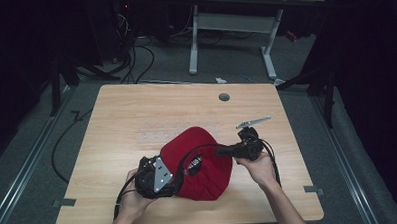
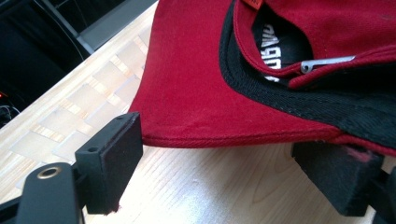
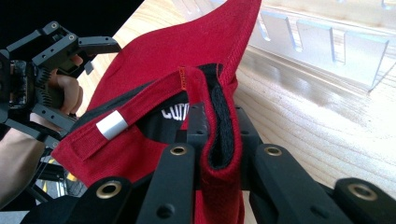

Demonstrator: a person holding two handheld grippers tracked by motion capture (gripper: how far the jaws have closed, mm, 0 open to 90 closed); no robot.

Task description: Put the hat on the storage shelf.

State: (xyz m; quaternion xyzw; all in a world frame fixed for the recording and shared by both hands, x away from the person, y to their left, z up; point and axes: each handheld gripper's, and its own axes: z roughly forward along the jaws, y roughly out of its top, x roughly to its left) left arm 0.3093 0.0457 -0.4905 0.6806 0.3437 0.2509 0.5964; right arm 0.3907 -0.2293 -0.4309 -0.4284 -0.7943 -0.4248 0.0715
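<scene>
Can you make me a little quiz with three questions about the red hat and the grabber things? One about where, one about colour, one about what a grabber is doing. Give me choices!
1. Where does the red cloth cap lie?
A. on the pale wooden table
B. on the floor
C. on a chair

2. What colour is the band inside the cap's rim?
A. yellow
B. black
C. white

3. What is the right gripper doing?
A. standing wide open over the cap
B. lying alone on the table
C. its jaws are shut on the cap's rim

Answers:
1. A, the high view shows the cap on the tabletop, between the two hands.
2. B, a black lining runs along the inside of the red edge in both gripper views.
3. C, in the right gripper view the red edge is pinched between the two black jaws.
</scene>
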